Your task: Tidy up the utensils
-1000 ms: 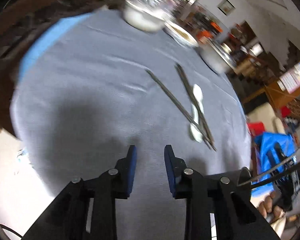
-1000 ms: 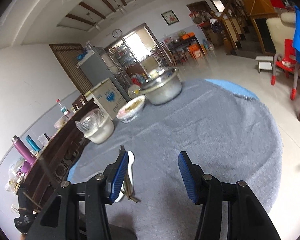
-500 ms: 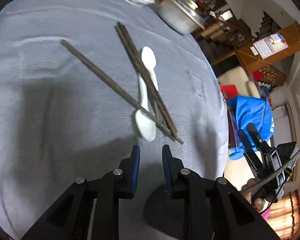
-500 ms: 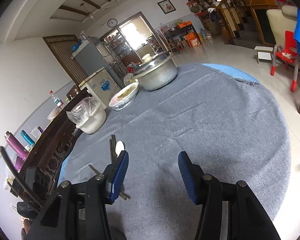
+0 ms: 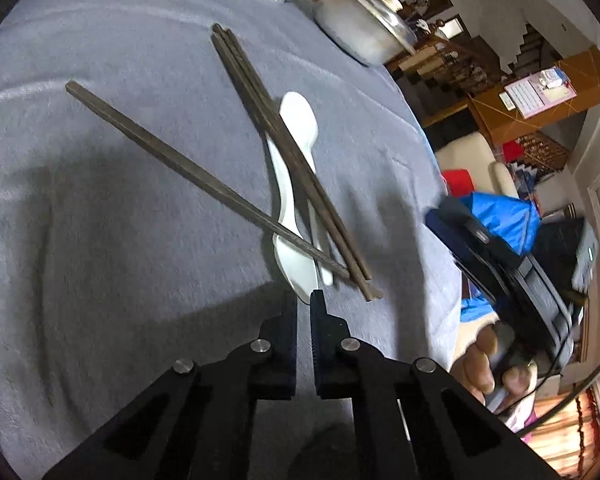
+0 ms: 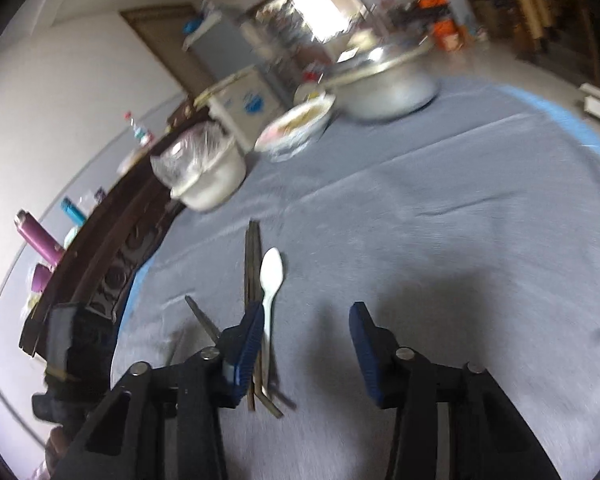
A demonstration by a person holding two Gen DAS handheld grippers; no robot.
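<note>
- left gripper [image 5: 304, 300]: fingers pinched together, empty, at near spoon [image 5: 294, 264] tip
- right gripper [image 6: 304, 340]: fingers closing, nothing between (chopsticks [image 6: 253, 264] beside left finger)
- grey tabletop [image 6: 440, 220]

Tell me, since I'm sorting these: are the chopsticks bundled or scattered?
Scattered. One chopstick lies crosswise over the white spoon, angled away from the other chopsticks lying together on the grey cloth.

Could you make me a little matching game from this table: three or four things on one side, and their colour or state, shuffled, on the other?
Things:
1. spoon
2. chopsticks
3. left tool
4. tablecloth

States:
A. grey, spread under everything
B. dark, lying crossed on the spoon
C. white
D. black with blue pads, shut

Pairs: 1-C, 2-B, 3-D, 4-A
</note>
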